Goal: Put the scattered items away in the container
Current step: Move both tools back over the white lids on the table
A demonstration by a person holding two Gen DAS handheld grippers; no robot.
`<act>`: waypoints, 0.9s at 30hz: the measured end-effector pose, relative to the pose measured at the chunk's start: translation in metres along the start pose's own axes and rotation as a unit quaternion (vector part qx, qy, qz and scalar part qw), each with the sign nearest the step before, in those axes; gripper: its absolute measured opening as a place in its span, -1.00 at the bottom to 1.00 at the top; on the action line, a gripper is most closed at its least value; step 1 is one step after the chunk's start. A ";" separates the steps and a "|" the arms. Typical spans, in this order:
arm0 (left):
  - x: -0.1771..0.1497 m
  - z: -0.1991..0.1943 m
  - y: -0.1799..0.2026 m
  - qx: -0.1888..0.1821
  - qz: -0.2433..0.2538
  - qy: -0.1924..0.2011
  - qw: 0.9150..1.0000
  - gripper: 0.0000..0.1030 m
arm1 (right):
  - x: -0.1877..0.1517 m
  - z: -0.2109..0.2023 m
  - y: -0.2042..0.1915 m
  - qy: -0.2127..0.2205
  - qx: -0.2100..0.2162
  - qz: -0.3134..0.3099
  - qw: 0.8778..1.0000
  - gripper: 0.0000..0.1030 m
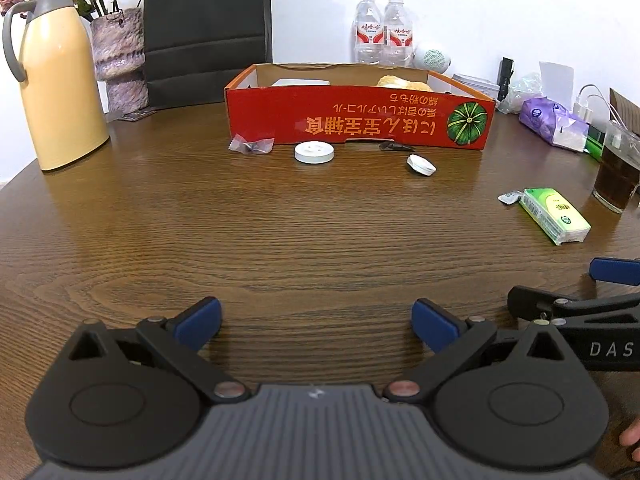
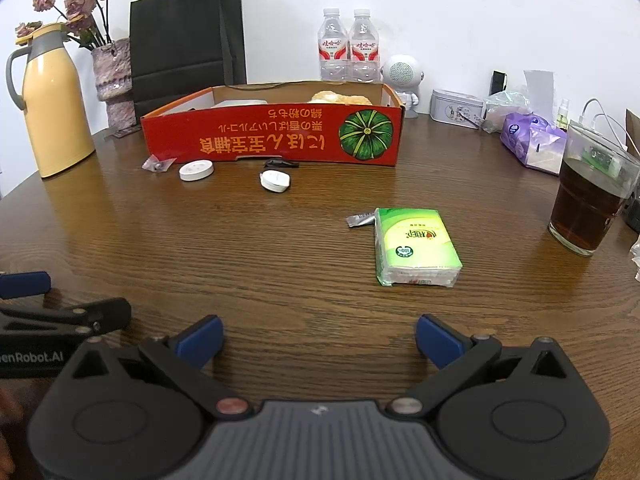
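Both sets of tongs, left gripper [image 1: 316, 322] and right gripper [image 2: 318, 338], hang spread wide and empty at the frame bottom. The green tissue pack [image 2: 414, 246] lies centre-right, well short of the red cardboard box [image 2: 272, 136] up top. Looks like the opening reach: the right should straddle that pack.

On the table [image 2: 280, 280], the cardboard box [image 2: 272, 140] sits at twelve o'clock. Just before it lie a round disc [image 2: 196, 170], a clip [image 2: 281, 163] and a small cap [image 2: 275, 181]. The tissue pack [image 2: 414, 246] lies at two o'clock, a sachet [image 2: 360, 220] touching its left.
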State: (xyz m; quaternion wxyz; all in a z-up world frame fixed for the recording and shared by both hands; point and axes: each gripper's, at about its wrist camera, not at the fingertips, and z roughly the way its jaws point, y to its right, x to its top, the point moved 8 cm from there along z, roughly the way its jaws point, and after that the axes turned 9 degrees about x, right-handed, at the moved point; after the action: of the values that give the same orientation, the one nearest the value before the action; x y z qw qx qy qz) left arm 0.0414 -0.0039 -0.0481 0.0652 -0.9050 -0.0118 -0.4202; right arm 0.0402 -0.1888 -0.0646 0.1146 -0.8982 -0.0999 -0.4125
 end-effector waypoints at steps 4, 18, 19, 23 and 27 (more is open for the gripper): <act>0.000 0.000 0.000 0.001 0.000 0.000 1.000 1.00 | 0.000 0.000 0.000 0.000 -0.001 0.000 1.000 1.00; 0.000 0.000 -0.002 0.001 -0.002 -0.001 1.000 1.00 | 0.000 0.001 0.000 0.000 0.003 -0.003 1.000 1.00; 0.000 0.000 -0.002 0.001 -0.002 -0.001 1.000 1.00 | 0.000 0.001 0.000 -0.001 0.004 -0.004 1.000 1.00; 0.000 0.000 -0.002 0.001 -0.002 -0.001 1.000 1.00 | 0.000 0.001 0.000 -0.001 0.004 -0.004 1.000 1.00; 0.000 0.000 -0.002 0.001 -0.002 -0.001 1.000 1.00 | 0.000 0.001 -0.001 -0.001 0.004 -0.004 1.000 1.00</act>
State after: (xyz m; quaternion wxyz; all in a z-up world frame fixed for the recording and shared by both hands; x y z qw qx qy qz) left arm 0.0415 -0.0021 -0.0478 0.0653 -0.9055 -0.0137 -0.4190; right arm 0.0406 -0.1882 -0.0647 0.1161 -0.8977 -0.1052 -0.4119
